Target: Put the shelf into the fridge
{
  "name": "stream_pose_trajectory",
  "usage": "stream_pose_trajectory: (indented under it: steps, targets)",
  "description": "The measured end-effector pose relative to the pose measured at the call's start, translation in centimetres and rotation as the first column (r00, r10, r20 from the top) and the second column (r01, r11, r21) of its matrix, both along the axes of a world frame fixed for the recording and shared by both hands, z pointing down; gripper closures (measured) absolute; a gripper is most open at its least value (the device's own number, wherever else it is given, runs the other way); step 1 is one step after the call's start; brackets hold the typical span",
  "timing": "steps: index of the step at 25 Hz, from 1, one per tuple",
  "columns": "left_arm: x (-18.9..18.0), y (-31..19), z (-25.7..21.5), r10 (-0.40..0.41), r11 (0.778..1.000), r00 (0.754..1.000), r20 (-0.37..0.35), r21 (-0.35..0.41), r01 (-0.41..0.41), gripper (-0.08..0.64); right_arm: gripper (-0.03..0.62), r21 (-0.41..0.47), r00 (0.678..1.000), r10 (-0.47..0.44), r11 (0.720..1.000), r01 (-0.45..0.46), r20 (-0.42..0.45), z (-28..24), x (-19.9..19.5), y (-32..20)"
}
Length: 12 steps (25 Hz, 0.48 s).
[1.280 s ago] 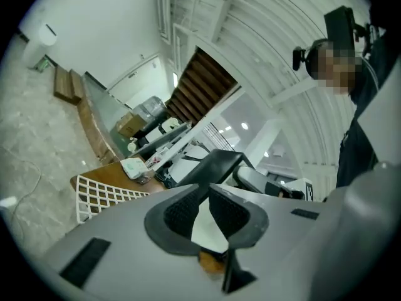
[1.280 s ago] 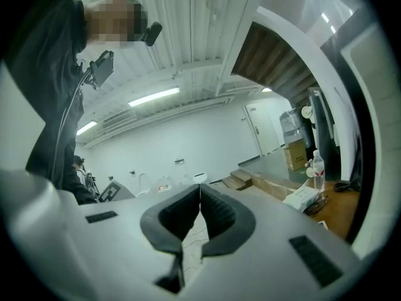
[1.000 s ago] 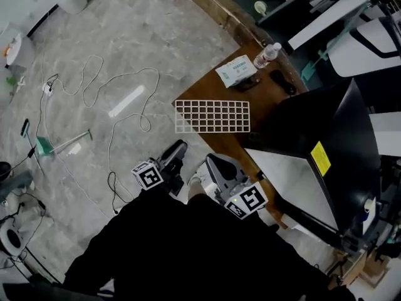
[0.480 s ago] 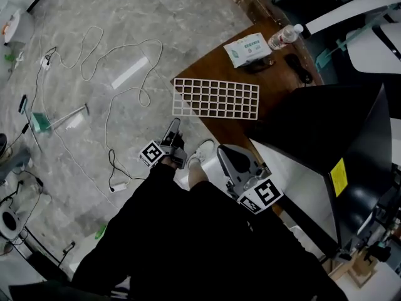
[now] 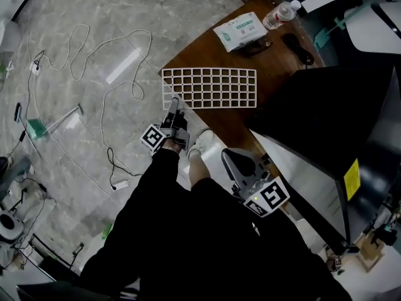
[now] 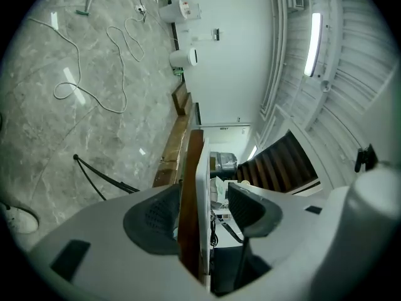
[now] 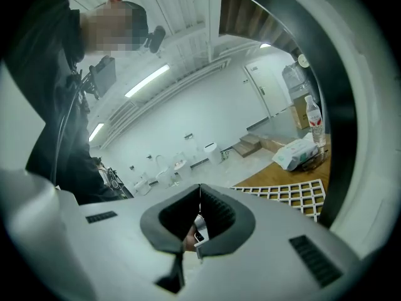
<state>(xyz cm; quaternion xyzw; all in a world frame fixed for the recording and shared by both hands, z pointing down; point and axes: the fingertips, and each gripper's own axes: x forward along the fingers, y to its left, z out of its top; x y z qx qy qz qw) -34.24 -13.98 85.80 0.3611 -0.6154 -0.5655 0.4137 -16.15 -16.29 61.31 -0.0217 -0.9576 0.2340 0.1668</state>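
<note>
The white grid shelf lies flat on the brown table, with its left corner over the table's edge. My left gripper is at the shelf's near-left corner. In the left gripper view its jaws stand wide open around the shelf's white edge and the table's edge; the right pad stands clear of the shelf. My right gripper hangs low by my body, shut and empty. The shelf lies ahead of it. The black fridge stands at the right with its door open.
A tissue pack, a water bottle and a black object lie at the table's far end. White cables trail over the grey marble floor at the left. A white shoe shows below the table's edge.
My left gripper has moved forward from beside my body up to the shelf's near-left corner, and its jaws have opened around the edge. The right gripper has stayed low and shut.
</note>
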Motion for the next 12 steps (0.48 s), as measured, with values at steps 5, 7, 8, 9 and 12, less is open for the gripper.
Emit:
stream_pose_trajectory:
  steps: [5,7,8,9,12]
  targets:
    - [-1.0,-0.2,-0.3,-0.037,0.999,0.999,0.029,-0.019,0.038,0.519,0.586,0.000,1.000,0.004,1.000,-0.004,-0.008,0.5,1.0,-0.1]
    - [-0.8,-0.1,-0.8,-0.047,0.999,0.999,0.015,0.014,0.047,0.526,0.586,-0.001,1.000,0.007,1.000,-0.007,-0.008,0.4,1.3,-0.3]
    - [-0.7,0.0,-1.2,-0.052,0.998,0.999,0.012,0.033,0.052,0.528,0.586,-0.002,1.000,0.009,1.000,-0.009,-0.007,0.3,1.4,-0.5]
    - [-0.6,0.1,-1.6,-0.055,0.997,0.998,0.011,0.049,0.054,0.528,0.586,-0.002,1.000,0.011,1.000,-0.011,-0.004,0.2,1.4,-0.6]
    - [-0.7,0.1,-3.4,-0.056,0.994,0.998,0.011,0.091,0.055,0.528,0.586,-0.003,1.000,0.013,1.000,-0.013,0.006,-0.5,1.3,-1.2]
